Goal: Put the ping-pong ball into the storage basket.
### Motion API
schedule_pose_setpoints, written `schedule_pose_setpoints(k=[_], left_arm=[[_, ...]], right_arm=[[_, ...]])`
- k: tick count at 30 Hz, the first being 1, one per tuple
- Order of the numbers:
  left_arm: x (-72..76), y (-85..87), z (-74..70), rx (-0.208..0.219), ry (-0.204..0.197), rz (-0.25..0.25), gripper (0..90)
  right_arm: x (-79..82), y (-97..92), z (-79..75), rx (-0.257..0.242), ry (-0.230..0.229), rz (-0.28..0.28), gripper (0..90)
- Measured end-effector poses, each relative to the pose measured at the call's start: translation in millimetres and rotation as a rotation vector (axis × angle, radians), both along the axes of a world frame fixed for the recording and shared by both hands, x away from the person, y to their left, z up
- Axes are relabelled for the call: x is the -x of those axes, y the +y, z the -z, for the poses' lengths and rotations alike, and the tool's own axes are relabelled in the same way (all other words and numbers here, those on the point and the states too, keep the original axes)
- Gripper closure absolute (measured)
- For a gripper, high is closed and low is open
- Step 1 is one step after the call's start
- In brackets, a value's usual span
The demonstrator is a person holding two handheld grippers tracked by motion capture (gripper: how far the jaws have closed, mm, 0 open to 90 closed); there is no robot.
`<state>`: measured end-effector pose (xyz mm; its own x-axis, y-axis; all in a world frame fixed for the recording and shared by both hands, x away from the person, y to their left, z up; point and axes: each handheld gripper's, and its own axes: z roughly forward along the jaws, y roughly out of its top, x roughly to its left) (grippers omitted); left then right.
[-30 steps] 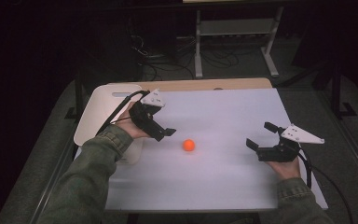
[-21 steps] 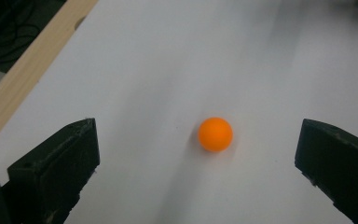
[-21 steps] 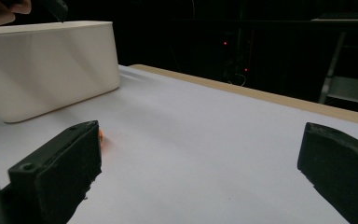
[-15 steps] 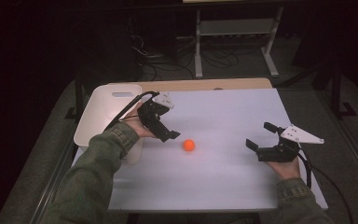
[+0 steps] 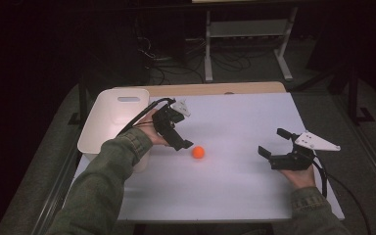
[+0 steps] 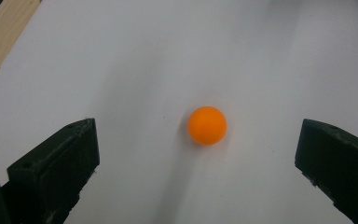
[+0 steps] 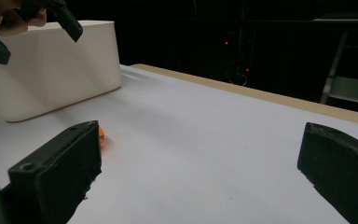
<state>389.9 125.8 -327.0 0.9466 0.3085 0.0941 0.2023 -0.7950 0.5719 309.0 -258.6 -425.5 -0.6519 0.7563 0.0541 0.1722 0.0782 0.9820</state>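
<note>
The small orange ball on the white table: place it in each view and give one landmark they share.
High view: small orange ball at mid-table, just right of the open left gripper.
Left gripper view: ball near centre, between the spread jaws.
Right gripper view: ball at left, half hidden behind the right gripper's left jaw.
Shared landmark: the white tabletop.

A ball [image 5: 198, 152] is found on the table [image 5: 235, 181], left of the middle. A bin [image 5: 113, 117] is set at the table's left edge, behind and to the left of the ball. The left hand-held gripper [image 5: 178, 139] is placed just left of the ball, between ball and bin. The right hand-held gripper [image 5: 273, 145] is placed well apart, near the right edge. A shelf [image 5: 247, 29] is seen beyond the table's far edge.
</note>
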Motion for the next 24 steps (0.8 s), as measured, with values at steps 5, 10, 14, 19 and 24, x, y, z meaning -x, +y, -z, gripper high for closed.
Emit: schedule_pose_setpoints(k=[5, 10, 14, 19, 24], left_arm=[[-5.4, -3.1, 6.0, -0.028, 0.011, -0.017, 0.0], [-7.6, -5.0, 8.2, -0.046, 0.014, -0.03, 0.0], [-8.5, -7.2, 10.7, -0.06, 0.019, -0.032, 0.0], [-10.0, -11.8, 11.8, -0.07, 0.02, -0.037, 0.0], [-10.9, -19.0, 14.7, -0.096, 0.018, -0.038, 0.0]], right_arm=[[0.2, 1.1, 0.3, 0.004, 0.002, -0.002, 0.0], [0.3, 1.0, 0.5, 0.004, 0.005, -0.001, 0.0], [0.4, 1.0, 0.6, 0.007, 0.004, -0.002, 0.0], [0.7, 1.0, 0.7, 0.006, 0.006, -0.001, 0.0], [0.8, 0.9, 0.7, 0.006, 0.005, -0.002, 0.0]])
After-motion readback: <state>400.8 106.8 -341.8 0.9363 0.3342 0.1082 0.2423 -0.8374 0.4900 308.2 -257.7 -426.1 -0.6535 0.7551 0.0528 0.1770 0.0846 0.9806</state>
